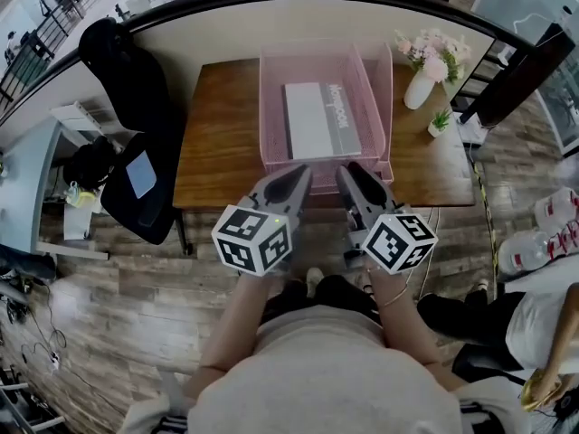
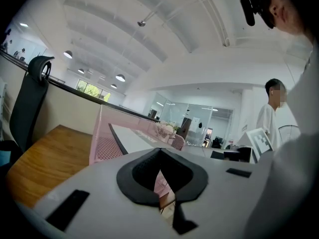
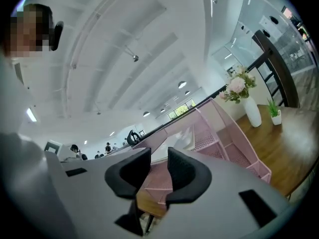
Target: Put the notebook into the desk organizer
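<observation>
Since the notebook [image 1: 317, 118] already lies flat inside the pink mesh desk organizer [image 1: 270, 107], both grippers are empty: left gripper [image 1: 302, 175] jaws together, right gripper [image 1: 349, 170] partly apart. Risk: tips near the front rim could snag the mesh and drag the organizer.

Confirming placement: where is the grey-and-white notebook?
Head view: the grey-and-white notebook lies flat inside the pink mesh desk organizer on the wooden desk, left of the white flower vase.

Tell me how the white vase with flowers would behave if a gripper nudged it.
The white vase looks tall and narrow with flowers spreading above it, so it would probably tip rather than slide. It looks glazed, likely ceramic: probably slippery and breakable if it fell.
</observation>
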`<state>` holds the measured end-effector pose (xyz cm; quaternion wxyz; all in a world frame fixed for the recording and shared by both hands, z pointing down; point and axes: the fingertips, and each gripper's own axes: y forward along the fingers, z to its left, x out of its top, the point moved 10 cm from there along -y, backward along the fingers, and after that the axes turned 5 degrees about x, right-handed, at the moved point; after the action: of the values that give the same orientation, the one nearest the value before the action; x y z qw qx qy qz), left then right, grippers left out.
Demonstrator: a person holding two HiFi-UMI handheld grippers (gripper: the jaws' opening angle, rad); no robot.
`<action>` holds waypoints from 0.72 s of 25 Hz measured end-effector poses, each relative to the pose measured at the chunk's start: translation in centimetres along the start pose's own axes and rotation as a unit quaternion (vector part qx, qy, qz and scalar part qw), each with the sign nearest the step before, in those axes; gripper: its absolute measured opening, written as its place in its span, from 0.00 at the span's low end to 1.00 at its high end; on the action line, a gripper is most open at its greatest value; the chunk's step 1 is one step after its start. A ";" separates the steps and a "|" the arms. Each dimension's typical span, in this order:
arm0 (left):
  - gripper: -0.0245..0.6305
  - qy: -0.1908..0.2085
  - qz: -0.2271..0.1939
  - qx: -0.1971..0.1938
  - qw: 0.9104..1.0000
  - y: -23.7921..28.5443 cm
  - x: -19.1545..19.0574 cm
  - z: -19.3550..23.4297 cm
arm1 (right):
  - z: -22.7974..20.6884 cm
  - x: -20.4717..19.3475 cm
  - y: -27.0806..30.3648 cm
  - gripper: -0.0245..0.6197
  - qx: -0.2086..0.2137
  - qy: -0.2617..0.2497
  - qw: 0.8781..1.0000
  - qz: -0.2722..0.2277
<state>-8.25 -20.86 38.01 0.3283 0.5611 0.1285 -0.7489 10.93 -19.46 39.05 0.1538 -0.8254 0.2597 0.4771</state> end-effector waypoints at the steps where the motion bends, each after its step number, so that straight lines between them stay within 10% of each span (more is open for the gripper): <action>1: 0.05 0.004 0.002 -0.002 1.000 0.0 0.0 -0.1 | 0.2 0.1 -0.1 0.18 0.002 -0.006 1.000 0.002; 18: 0.05 0.088 0.016 0.006 0.996 -0.2 0.3 -1.5 | 2.7 0.7 -0.5 0.05 0.020 -0.168 0.984 0.057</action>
<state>-7.27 -19.96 37.20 0.3242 0.6287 0.1432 -0.6922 9.57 -17.88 37.06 0.1844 -0.7144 0.2864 0.6112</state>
